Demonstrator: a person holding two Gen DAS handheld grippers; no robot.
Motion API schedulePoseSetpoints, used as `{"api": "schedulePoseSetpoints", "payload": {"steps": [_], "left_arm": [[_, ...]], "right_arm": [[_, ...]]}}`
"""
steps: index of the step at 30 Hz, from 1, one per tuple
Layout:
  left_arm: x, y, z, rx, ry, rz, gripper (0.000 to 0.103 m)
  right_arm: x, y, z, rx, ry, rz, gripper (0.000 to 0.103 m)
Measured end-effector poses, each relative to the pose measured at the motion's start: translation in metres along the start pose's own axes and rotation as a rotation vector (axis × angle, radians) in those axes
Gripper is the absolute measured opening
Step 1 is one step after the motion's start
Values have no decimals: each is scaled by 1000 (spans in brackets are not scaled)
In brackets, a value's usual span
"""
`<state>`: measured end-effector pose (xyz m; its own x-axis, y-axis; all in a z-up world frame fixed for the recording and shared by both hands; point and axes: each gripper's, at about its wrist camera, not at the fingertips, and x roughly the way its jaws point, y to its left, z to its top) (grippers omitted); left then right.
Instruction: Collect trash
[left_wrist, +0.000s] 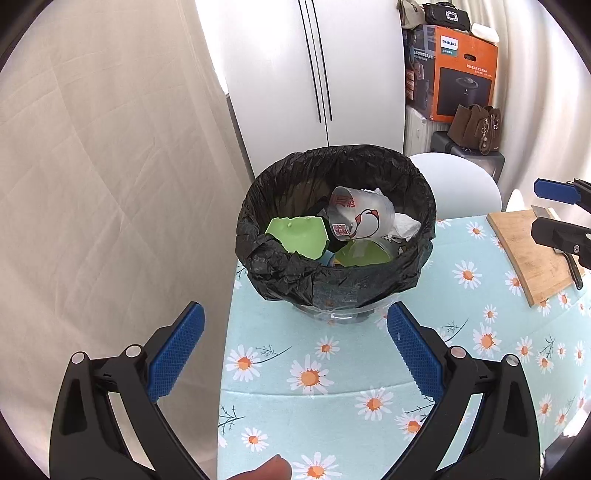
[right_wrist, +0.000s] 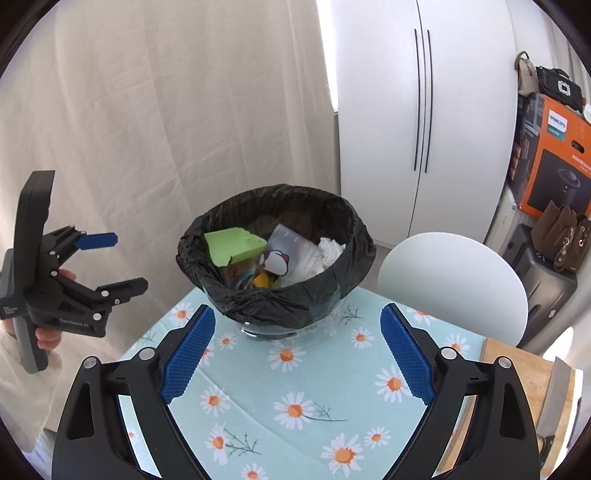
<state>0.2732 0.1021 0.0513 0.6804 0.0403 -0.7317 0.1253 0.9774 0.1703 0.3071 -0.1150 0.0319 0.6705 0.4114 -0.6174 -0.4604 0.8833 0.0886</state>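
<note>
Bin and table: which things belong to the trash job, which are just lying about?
Job: bin with black liner, green carton, plastic cup, tissue; left gripper, right gripper, both open.
Lying about: cutting board, knife, chair, Philips box, handbag.

Bright, even daylight through the curtain (right_wrist: 166, 129); sharp focus, soft shadows, heavy fisheye bending and dark corners.

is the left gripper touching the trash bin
Apart. The right wrist view shows the left gripper open in the air, with curtain visible between it and the trash bin.
</note>
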Motion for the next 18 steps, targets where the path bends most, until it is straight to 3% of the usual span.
{"api": "schedulePoseSetpoints", "payload": {"steps": [10, 18], "left_arm": [[-52, -31, -52, -45, -30, 20, 97], [-72, -40, -79, -88, -41, -2, 97]], "right_arm": [[-57, -2, -59, -23, 13, -3, 87], [-81, -4, -85, -33, 7, -4, 87]]}}
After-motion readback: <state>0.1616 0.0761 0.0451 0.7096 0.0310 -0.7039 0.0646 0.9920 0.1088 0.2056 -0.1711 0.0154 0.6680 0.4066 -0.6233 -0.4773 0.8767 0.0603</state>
